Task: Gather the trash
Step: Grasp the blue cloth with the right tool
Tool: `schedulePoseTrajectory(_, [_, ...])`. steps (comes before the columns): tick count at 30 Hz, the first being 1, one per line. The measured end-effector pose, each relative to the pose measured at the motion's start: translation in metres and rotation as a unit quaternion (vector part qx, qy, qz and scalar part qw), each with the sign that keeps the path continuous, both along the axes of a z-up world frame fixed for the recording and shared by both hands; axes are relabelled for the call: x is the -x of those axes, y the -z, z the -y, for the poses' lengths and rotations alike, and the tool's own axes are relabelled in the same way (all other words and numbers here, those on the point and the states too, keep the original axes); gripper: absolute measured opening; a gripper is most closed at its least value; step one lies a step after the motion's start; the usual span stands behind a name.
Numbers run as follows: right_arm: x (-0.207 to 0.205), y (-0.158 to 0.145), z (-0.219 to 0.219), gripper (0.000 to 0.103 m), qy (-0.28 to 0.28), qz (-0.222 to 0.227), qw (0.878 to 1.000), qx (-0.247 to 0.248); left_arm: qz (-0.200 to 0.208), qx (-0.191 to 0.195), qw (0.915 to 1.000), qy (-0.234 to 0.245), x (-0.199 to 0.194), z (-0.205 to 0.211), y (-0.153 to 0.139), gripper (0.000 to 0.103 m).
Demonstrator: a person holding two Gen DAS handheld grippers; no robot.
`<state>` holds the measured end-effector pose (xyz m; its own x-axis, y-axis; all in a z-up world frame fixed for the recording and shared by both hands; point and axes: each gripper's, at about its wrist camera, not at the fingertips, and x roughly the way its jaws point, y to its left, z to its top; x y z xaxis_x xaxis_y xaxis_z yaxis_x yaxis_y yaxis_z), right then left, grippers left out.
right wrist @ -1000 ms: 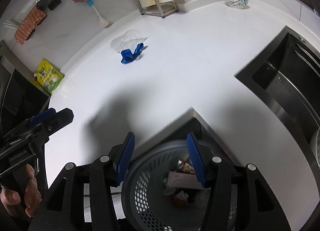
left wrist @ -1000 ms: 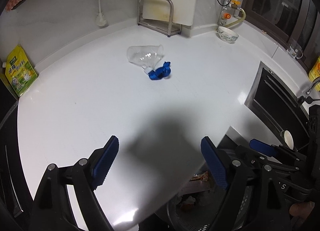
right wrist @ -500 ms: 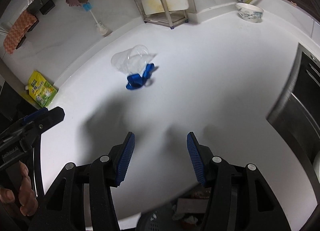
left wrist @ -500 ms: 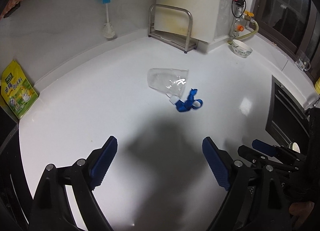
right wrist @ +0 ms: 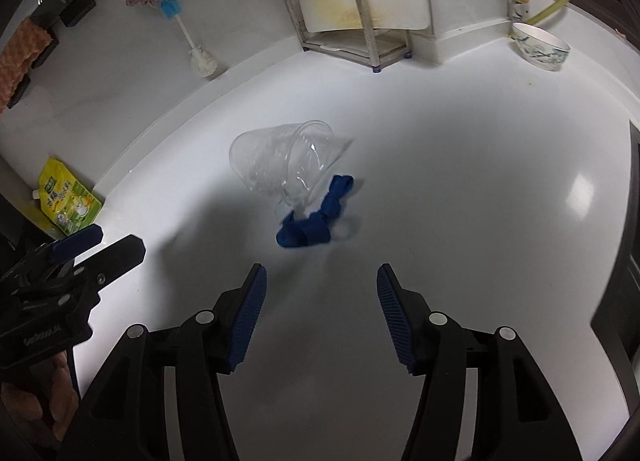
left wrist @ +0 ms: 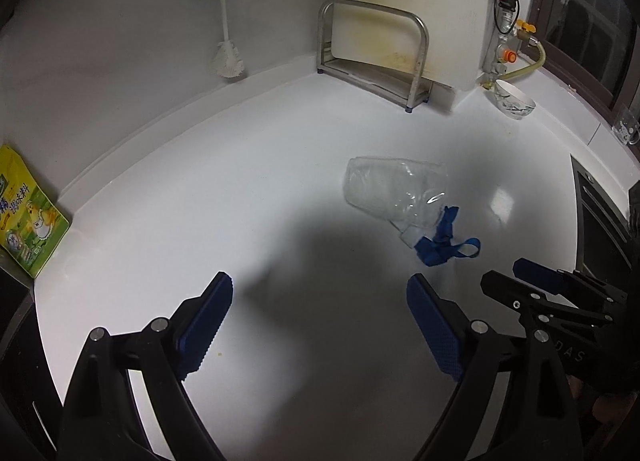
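A crushed clear plastic cup lies on its side on the white counter. A crumpled blue strip lies against the cup's near end. My left gripper hangs open over bare counter, short of the cup and to its left, with nothing between its pads. My right gripper points at the blue strip from just short of it; its jaws are opening and hold nothing. Each gripper shows in the other's view: the right one, the left one.
A yellow-green pouch leans at the counter's left end. A bottle brush, a metal rack with a white board, and a patterned bowl line the back wall. A dark sink borders the counter on the right.
Both grippers have travelled forward over the counter toward the cup and strip, which now look larger and nearer. The mesh bin under the counter edge has dropped out of view.
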<state>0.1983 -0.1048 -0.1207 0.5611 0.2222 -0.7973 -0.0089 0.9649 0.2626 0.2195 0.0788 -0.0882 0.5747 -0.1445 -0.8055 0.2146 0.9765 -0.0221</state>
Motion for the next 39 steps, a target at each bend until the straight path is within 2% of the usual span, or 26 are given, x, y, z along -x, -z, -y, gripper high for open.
schedulePoseTrajectory(13, [-0.043,0.018,-0.024,0.056,-0.005,-0.014,1.0,0.025,-0.019,0.009,0.9998,-0.002,-0.017,-0.01,0.018,0.089])
schedulePoseTrajectory(16, [-0.047,0.022,-0.029,0.056,-0.011,-0.01,0.999,0.044,-0.021,0.012,0.9997,-0.004,-0.019,-0.013,0.02,0.089])
schedulePoseTrajectory(20, [-0.05,0.025,-0.03,0.055,-0.011,-0.008,0.999,0.046,-0.023,0.015,0.9996,-0.005,-0.02,-0.015,0.022,0.089])
schedulePoseTrajectory(23, [-0.05,0.026,-0.032,0.05,-0.013,-0.004,0.998,0.053,-0.026,0.015,0.9995,-0.006,-0.02,-0.015,0.024,0.089])
schedulePoseTrajectory(27, [-0.053,0.028,-0.035,0.032,-0.022,-0.006,0.998,0.058,-0.028,0.016,0.9994,-0.006,-0.02,-0.014,0.026,0.089])
schedulePoseTrajectory(31, [-0.052,0.027,-0.037,0.022,-0.03,0.0,0.998,0.063,-0.028,0.015,0.9995,-0.005,-0.019,-0.012,0.025,0.089])
schedulePoseTrajectory(33, [-0.051,0.026,-0.036,0.012,-0.035,0.003,0.998,0.061,-0.028,0.017,0.9995,-0.005,-0.019,-0.011,0.025,0.089])
schedulePoseTrajectory(39, [-0.044,0.023,-0.021,0.008,-0.019,0.006,0.999,0.043,-0.027,0.018,0.9995,-0.003,-0.018,-0.004,0.024,0.089])
